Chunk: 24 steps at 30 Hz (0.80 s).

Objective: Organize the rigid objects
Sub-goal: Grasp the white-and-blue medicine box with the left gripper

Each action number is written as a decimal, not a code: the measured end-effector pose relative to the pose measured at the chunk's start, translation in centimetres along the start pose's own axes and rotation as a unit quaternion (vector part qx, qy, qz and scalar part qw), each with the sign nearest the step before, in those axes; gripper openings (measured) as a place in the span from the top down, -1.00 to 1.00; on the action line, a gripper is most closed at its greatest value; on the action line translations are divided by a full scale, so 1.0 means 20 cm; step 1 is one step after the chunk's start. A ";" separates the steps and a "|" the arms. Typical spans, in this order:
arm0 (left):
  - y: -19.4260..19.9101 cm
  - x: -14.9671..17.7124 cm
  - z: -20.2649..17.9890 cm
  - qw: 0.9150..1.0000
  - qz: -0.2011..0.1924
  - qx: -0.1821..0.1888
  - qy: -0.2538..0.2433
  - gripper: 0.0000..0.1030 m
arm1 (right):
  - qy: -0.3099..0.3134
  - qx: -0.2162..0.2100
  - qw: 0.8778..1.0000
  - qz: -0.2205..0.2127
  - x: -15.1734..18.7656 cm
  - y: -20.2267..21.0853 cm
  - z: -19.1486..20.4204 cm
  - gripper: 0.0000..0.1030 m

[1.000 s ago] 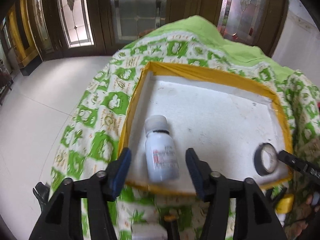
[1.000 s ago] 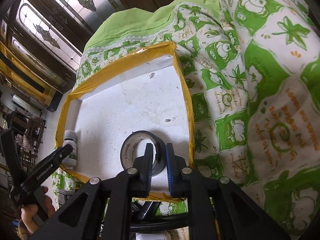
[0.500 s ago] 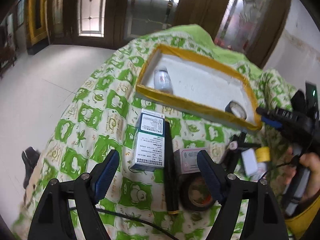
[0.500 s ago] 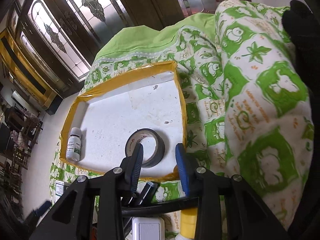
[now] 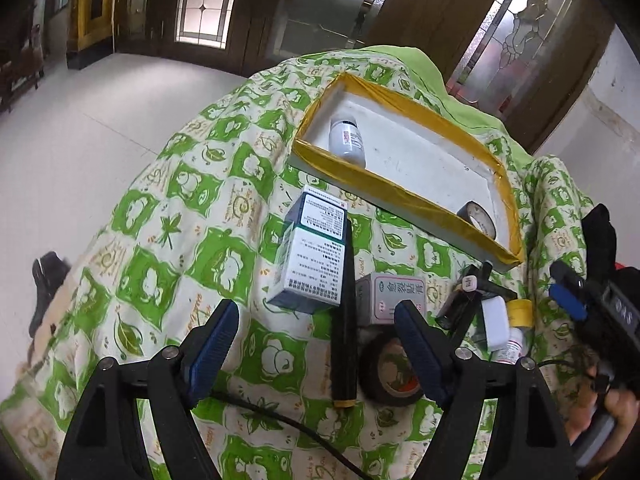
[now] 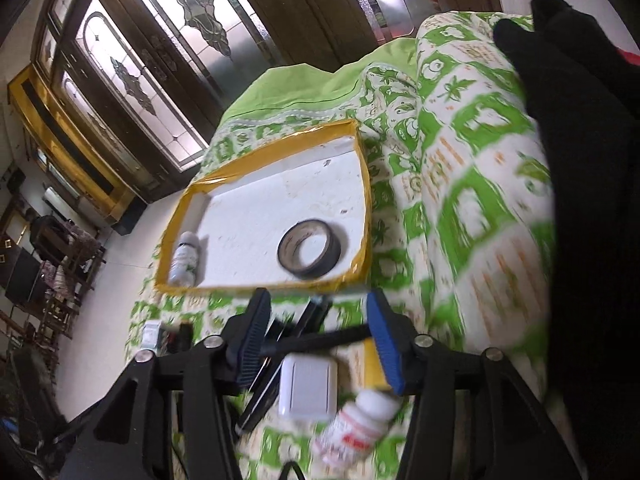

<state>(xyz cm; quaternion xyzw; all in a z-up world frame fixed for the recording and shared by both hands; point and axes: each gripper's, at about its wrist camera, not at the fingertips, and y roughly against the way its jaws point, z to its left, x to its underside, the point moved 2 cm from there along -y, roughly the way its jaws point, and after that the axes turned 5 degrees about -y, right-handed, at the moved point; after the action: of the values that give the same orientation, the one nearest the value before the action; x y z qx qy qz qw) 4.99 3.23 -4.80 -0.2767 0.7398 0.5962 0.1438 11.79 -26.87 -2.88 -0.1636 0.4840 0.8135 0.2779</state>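
Note:
A white foam tray with yellow-taped rim (image 5: 404, 196) (image 6: 260, 289) lies on the green patterned cloth. In it lie a white bottle (image 5: 346, 140) (image 6: 185, 258) and a black tape roll (image 5: 478, 218) (image 6: 310, 249). My left gripper (image 5: 316, 352) is open and empty above a blue-white box (image 5: 314, 260), a black pen (image 5: 344, 320), a pink box (image 5: 390, 298) and another tape roll (image 5: 394, 372). My right gripper (image 6: 318, 344) is open and empty over a white block (image 6: 307, 386), a yellow item (image 6: 374, 366) and a white bottle (image 6: 354, 428).
The cloth-covered surface (image 5: 180, 216) drops off to a white floor (image 5: 72, 140) at the left. A raised fold of cloth (image 6: 480, 184) and a black sleeve (image 6: 580, 160) lie to the right. Several black pens (image 6: 276, 360) lie under the right gripper.
Both grippers have pulled back from the tray toward the loose items. The right gripper let go of the tape roll and opened. The left gripper backed off the bottle.

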 end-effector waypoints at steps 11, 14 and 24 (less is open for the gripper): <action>0.02 -0.01 0.05 0.999 -0.007 -0.024 0.022 -0.61 | 0.008 -0.004 1.000 0.020 0.12 0.07 0.00 -0.16; -0.01 -0.04 0.09 0.999 -0.008 -0.037 0.033 -0.61 | 0.012 0.000 1.000 0.023 0.12 0.06 0.01 -0.17; -0.13 -0.12 -0.05 0.995 -0.013 -0.080 -0.064 -0.61 | 0.011 0.004 1.000 0.025 0.12 0.05 0.01 -0.18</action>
<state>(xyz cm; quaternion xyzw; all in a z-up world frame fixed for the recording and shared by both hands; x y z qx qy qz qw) 8.49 2.53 -5.40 -0.2581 0.6751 0.6683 0.1759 9.28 -26.46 -3.39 -0.1598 0.4942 0.8163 0.2528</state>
